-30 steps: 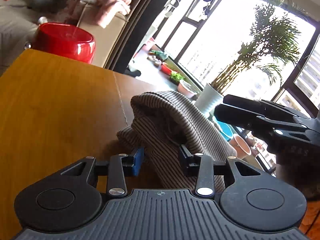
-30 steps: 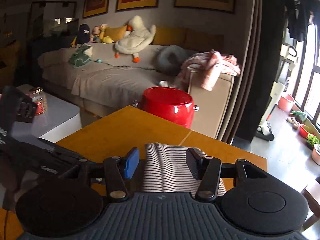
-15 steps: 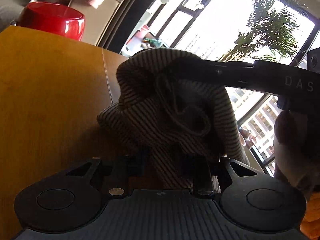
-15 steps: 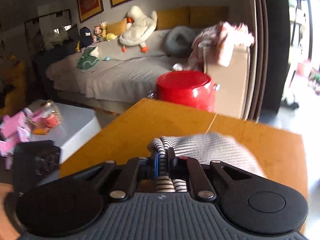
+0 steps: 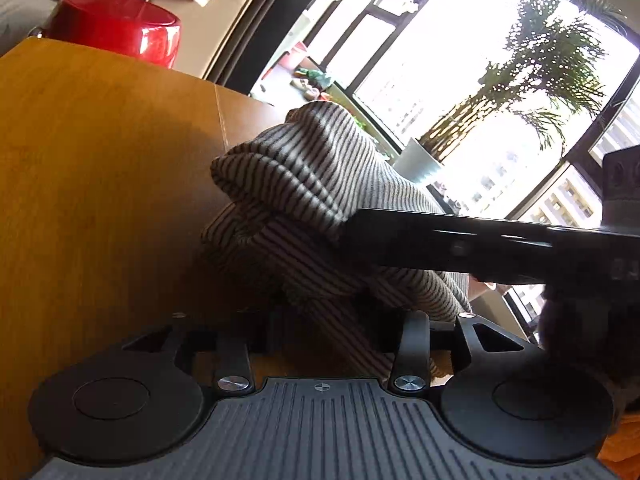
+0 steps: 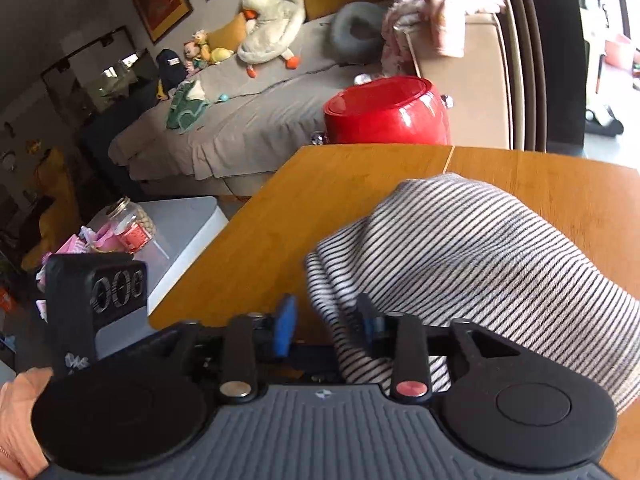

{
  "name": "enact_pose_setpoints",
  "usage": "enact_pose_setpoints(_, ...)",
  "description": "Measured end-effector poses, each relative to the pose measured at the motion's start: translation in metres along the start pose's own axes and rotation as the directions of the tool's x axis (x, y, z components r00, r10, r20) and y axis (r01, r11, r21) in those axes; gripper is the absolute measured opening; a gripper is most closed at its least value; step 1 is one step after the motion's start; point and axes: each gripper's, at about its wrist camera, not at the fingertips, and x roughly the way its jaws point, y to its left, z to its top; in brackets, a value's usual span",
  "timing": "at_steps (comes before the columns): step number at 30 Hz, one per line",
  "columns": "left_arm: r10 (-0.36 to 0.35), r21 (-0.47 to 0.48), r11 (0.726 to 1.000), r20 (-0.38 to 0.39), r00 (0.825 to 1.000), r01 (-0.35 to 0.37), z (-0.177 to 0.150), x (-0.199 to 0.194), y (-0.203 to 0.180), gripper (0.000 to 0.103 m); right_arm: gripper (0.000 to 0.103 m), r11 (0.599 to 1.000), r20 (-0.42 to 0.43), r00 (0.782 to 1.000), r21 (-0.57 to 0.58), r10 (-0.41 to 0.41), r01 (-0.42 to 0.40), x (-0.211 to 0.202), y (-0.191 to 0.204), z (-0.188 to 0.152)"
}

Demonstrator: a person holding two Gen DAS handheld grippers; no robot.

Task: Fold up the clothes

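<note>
A grey-and-black striped garment (image 5: 304, 184) lies bunched on the wooden table (image 5: 100, 152). My left gripper (image 5: 336, 328) is open, its dark fingers either side of the garment's lower folds. My right gripper (image 6: 326, 330) is open too, blue pads apart, with a fold of the striped garment (image 6: 480, 240) hanging between them. In the left wrist view the right gripper's black body (image 5: 480, 244) crosses from the right and rests against the cloth. The left gripper's body (image 6: 96, 300) shows at the left of the right wrist view.
A red pot (image 6: 388, 112) stands beyond the table's far edge, with a grey sofa (image 6: 256, 116) behind it. A white side table (image 6: 180, 228) with a jar sits left of the table. A potted palm (image 5: 520, 92) stands by the window.
My right gripper, shut on the garment half a second ago, has opened and the lifted cloth has dropped lower. My left gripper's fingers have also spread apart.
</note>
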Motion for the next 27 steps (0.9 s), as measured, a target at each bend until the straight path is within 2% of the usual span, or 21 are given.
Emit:
enact_pose_setpoints(1, 0.015, -0.01, 1.0, 0.004, 1.0, -0.015, 0.0, -0.007, 0.002, 0.044, 0.046, 1.0, 0.012, 1.0, -0.012, 0.007, -0.007, -0.007, 0.002, 0.0)
enact_pose_setpoints(3, 0.042, -0.023, 0.999, 0.035, 0.998, -0.042, 0.001, -0.025, 0.005, 0.045, 0.06, 0.999, 0.059, 0.998, -0.034, 0.008, -0.006, -0.028, 0.002, -0.001)
enact_pose_setpoints(4, 0.053, -0.028, 0.998, 0.063, 0.997, -0.051, 0.003, -0.036, 0.005, 0.045, 0.062, 0.999, 0.096, 0.995, -0.035, 0.001, 0.002, -0.04, -0.001, -0.001)
enact_pose_setpoints(5, 0.062, -0.027, 0.998, 0.098, 0.993, -0.06, 0.006, -0.047, 0.004, 0.045, 0.063, 0.999, 0.133, 0.991, -0.035, -0.007, 0.011, -0.052, -0.005, -0.001)
enact_pose_setpoints(8, 0.075, 0.026, 0.996, 0.227, 0.971, -0.084, 0.023, -0.072, -0.017, 0.045, 0.063, 0.988, 0.234, 0.964, -0.055, -0.125, 0.141, -0.075, -0.019, -0.007)
enact_pose_setpoints(10, 0.054, 0.1, 0.991, 0.295, 0.954, -0.087, 0.036, -0.075, -0.042, 0.045, 0.062, 0.972, 0.226, 0.954, -0.083, -0.197, 0.22, -0.07, -0.03, -0.015)
enact_pose_setpoints(11, 0.033, 0.144, 0.986, 0.318, 0.948, -0.082, 0.042, -0.073, -0.055, 0.047, 0.059, 0.97, 0.181, 0.961, -0.083, -0.209, 0.227, -0.06, -0.037, -0.024)
enact_pose_setpoints(12, 0.006, 0.191, 0.979, 0.321, 0.947, -0.071, 0.047, -0.066, -0.068, 0.051, 0.058, 0.969, 0.132, 0.967, -0.083, -0.219, 0.231, -0.05, -0.043, -0.033)
enact_pose_setpoints(13, -0.006, 0.225, 0.972, 0.305, 0.952, -0.066, 0.048, -0.055, -0.077, 0.06, 0.058, 0.968, 0.083, 0.97, -0.082, -0.229, 0.235, -0.039, -0.05, -0.042)
enact_pose_setpoints(14, 0.017, 0.224, 0.971, 0.274, 0.962, -0.081, 0.042, -0.043, -0.076, 0.061, 0.058, 0.967, 0.098, 0.968, -0.088, -0.23, 0.239, -0.039, -0.05, -0.05)
enact_pose_setpoints(16, 0.064, 0.223, 0.968, 0.211, 0.975, -0.111, 0.03, -0.021, -0.074, 0.054, 0.058, 0.964, 0.139, 0.963, -0.1, -0.232, 0.247, -0.041, -0.048, -0.064)
enact_pose_setpoints(18, 0.11, 0.225, 0.964, 0.147, 0.983, -0.142, 0.018, 0.002, -0.072, 0.05, 0.059, 0.968, 0.138, 0.966, -0.093, -0.219, 0.233, -0.055, -0.05, -0.064)
enact_pose_setpoints(19, 0.133, 0.234, 0.959, 0.125, 0.983, -0.16, 0.012, 0.01, -0.073, 0.05, 0.06, 0.969, 0.135, 0.967, -0.096, -0.214, 0.228, -0.063, -0.052, -0.064)
enact_pose_setpoints(20, 0.152, 0.268, 0.945, 0.143, 0.978, -0.186, 0.005, 0.006, -0.08, 0.051, 0.065, 0.97, 0.132, 0.969, -0.099, -0.209, 0.223, -0.072, -0.054, -0.063)
enact_pose_setpoints(24, 0.174, 0.231, 0.951, 0.152, 0.973, -0.207, -0.003, -0.007, -0.095, 0.053, 0.086, 0.968, 0.189, 0.957, -0.075, -0.222, 0.239, -0.092, -0.078, -0.045)
enact_pose_setpoints(27, 0.195, 0.167, 0.961, 0.147, 0.97, -0.219, -0.004, -0.016, -0.1, 0.059, 0.087, 0.974, 0.204, 0.954, -0.019, -0.218, 0.227, -0.082, -0.108, -0.03)
